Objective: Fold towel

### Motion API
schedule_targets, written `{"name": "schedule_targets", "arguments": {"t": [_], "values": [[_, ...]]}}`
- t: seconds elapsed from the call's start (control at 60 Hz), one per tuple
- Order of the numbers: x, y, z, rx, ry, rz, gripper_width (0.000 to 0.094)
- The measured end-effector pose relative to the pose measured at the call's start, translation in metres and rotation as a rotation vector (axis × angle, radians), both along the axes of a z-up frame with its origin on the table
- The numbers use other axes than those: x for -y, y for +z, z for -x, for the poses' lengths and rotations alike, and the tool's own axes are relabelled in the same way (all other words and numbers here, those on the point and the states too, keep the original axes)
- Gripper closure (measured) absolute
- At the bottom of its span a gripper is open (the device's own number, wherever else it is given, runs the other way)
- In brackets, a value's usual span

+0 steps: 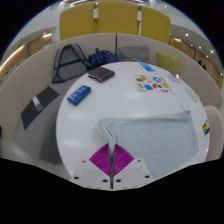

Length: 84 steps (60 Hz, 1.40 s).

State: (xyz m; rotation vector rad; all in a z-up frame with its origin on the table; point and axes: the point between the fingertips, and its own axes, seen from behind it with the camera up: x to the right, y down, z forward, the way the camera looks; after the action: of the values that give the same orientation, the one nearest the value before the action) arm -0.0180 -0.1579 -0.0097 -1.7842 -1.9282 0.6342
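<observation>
On the round white table point(100, 115), close to its near edge, lies the towel point(150, 140), a pale grey cloth spread flat with one corner drawn toward the gripper point(110, 159). Both magenta pads point(100, 157) meet with no gap visible between them, and the towel's near corner runs right up to the fingertips, so the tool appears clenched on that corner (the cloth itself is too thin at that point to see clearly between the pads). Beyond the towel, toward the table's far right edge, sits a flat sheet with coloured pictures point(153, 83), and a single small blue dot shows just past it. Nearer the far left edge rests a dark flat object like a closed notebook point(100, 75), and just beside it, closer to the left rim, a small blue box point(78, 96). Off the table's left side stand a dark mesh-backed chair point(67, 62) and a grey seat or low surface point(35, 108) carrying a dark flat item. Across the room, yellow panels point(100, 20) line the far wall, with pale flooring between them and the table.
</observation>
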Motion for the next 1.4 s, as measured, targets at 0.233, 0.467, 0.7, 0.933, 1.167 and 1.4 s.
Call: {"name": "schedule_targets", "arguments": {"t": [0.233, 0.467, 0.7, 0.933, 1.167, 1.4], "values": [[-0.024, 0.092, 0.02, -0.08, -0.026, 0.143, 0.0912], [-0.167, 0.11, 0.043, -0.107, -0.111, 0.098, 0.0911], [-0.272, 0.035, 0.038, -0.06, -0.098, -0.006, 0.0877], [-0.307, 0.06, 0.009, -0.036, -0.08, 0.025, 0.0079], [-0.321, 0.178, -0.101, -0.027, -0.064, 0.046, 0.0074], [-0.33, 0.249, -0.202, -0.007, -0.07, 0.043, 0.007]]}}
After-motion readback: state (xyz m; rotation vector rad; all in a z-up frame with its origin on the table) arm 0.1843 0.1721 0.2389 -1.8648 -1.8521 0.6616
